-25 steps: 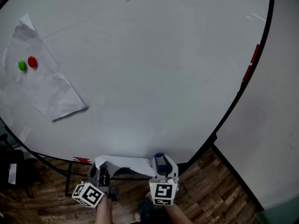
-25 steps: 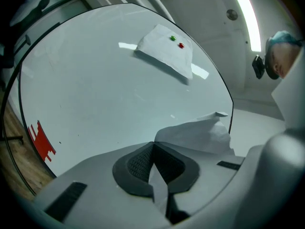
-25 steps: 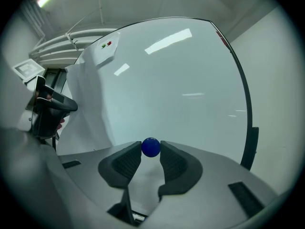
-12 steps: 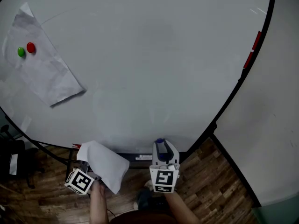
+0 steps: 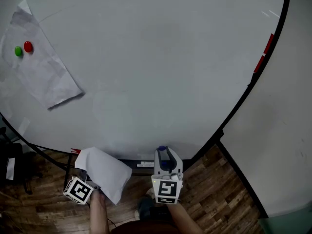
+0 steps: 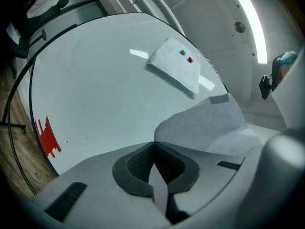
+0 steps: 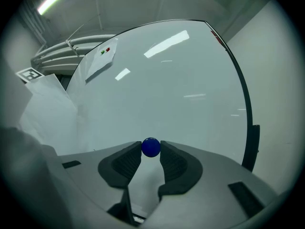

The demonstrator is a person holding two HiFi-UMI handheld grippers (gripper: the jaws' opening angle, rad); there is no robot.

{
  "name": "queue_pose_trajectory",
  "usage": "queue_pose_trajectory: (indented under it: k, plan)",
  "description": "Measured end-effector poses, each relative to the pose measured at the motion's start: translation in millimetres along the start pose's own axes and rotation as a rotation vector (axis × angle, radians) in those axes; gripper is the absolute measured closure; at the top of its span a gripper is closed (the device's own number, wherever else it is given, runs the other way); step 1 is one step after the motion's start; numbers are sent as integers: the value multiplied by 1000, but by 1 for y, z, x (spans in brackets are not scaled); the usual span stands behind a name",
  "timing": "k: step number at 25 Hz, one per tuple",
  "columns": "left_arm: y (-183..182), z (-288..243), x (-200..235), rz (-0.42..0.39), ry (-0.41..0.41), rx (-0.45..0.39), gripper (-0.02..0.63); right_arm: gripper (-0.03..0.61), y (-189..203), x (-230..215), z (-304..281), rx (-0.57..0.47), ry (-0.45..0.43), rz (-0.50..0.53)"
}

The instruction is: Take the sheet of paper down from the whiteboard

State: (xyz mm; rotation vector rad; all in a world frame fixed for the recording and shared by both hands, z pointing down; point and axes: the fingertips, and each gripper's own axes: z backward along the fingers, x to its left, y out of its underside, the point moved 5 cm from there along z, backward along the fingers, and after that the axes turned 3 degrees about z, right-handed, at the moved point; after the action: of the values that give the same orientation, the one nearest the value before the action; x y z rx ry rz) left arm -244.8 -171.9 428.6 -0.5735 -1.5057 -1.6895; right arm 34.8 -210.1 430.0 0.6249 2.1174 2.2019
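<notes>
The left gripper (image 6: 152, 146) pinched a loose white paper sheet (image 5: 105, 171), off the large white whiteboard (image 5: 161, 72), by its near edge. The right gripper (image 7: 151, 152) clamped a small round blue magnet (image 7: 151, 147). Another white sheet (image 5: 43, 77) hung far left.

We saw a brown wooden plank floor (image 5: 214, 184) below the lower edge of the whiteboard (image 5: 161, 72), and a plain pale wall (image 5: 287, 130) past its right edge. A dark object (image 5: 12, 169), too dim for us to name, stood on the floor off the lower left corner. Overhead, a long strip light (image 6: 249, 23) glowed on the pale ceiling (image 6: 209, 4), a small round fitting (image 6: 239, 27) sat just beside it, and pale pipes (image 7: 78, 42) ran beyond the board's top edge.
</notes>
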Motion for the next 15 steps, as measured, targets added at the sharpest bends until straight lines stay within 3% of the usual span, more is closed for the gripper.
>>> queue_pose_trajectory:
  k: [5, 15]
  plan:
    - [5, 4, 10, 22, -47, -3, 590, 443, 2, -2, 1, 6, 1, 16]
    - [7, -3, 8, 11, -17, 5, 589, 443, 6, -4, -2, 20, 3, 32]
